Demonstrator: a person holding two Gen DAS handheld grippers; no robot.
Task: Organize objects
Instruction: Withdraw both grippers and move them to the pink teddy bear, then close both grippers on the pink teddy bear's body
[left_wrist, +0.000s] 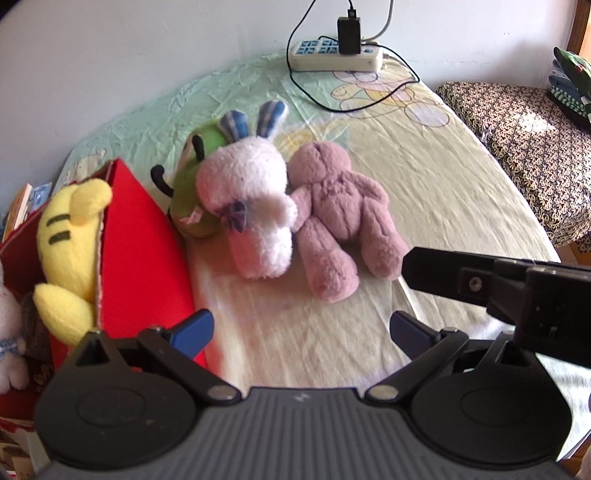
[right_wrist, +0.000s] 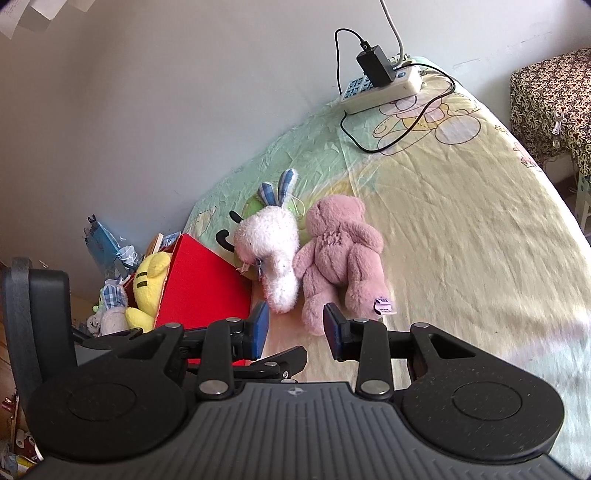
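A pink teddy bear (left_wrist: 340, 214) (right_wrist: 340, 258) lies face down on the bed sheet (left_wrist: 443, 206). A white rabbit plush with blue plaid ears (left_wrist: 251, 199) (right_wrist: 271, 251) lies against its left side, and a green plush (left_wrist: 192, 184) is half hidden behind the rabbit. A red box (left_wrist: 144, 251) (right_wrist: 203, 280) at the left holds a yellow plush (left_wrist: 70, 236) (right_wrist: 147, 288) and a small white one (right_wrist: 110, 314). My left gripper (left_wrist: 303, 332) is wide open just short of the toys' feet. My right gripper (right_wrist: 295, 332) is open by a narrow gap near the bear's legs, with nothing between its pads.
A white power strip with a black adapter (left_wrist: 336, 55) (right_wrist: 380, 85) and a looping black cable lie at the far end of the bed by the wall. A stool under patterned cloth (left_wrist: 517, 140) (right_wrist: 550, 99) stands to the right. Clutter sits on the floor left of the box.
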